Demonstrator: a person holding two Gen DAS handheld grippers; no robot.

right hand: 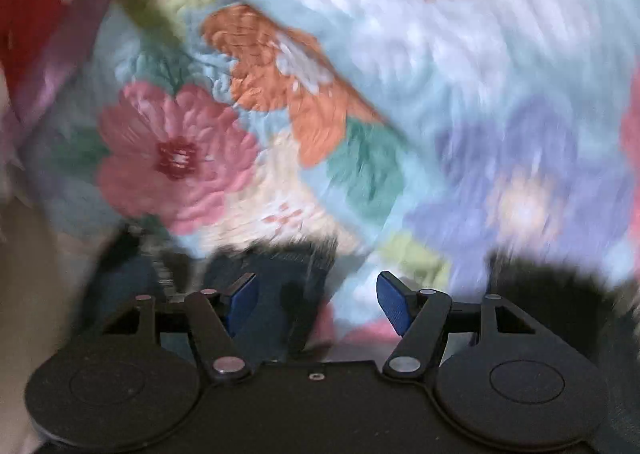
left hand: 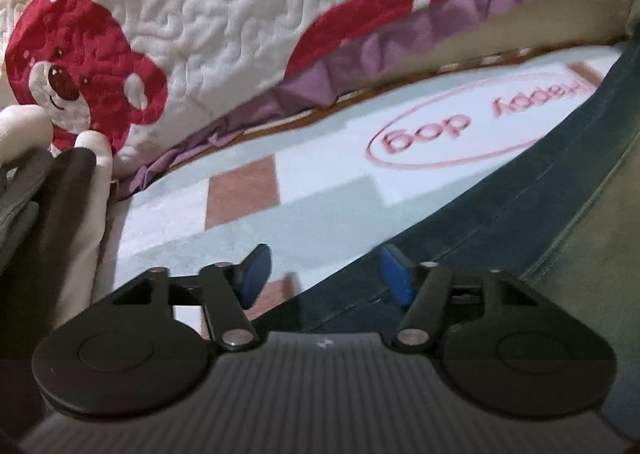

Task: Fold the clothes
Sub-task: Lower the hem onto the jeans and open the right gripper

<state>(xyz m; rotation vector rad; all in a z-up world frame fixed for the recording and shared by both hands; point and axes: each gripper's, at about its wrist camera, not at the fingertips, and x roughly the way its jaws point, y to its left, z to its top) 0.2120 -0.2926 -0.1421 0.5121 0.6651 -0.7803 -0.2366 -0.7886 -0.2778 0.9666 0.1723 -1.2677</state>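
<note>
In the left wrist view a dark blue-green denim garment (left hand: pixel 520 221) lies across the right side, its edge running under my left gripper (left hand: pixel 326 278). That gripper is open, blue pads apart, with the right pad over the denim and nothing held. The right wrist view is blurred by motion. There my right gripper (right hand: pixel 316 304) is open above a dark blue garment (right hand: pixel 272 278) that shows between and behind its fingers. A floral quilt (right hand: pixel 360 113) fills the rest of that view.
A pale rug (left hand: pixel 320 181) with pink squares and an oval "Happy dog" logo lies on the floor. Behind it hangs a white quilted bedcover (left hand: pixel 224 13) with red bears and a purple frill. A cream plush toy (left hand: pixel 92 157) sits at the left.
</note>
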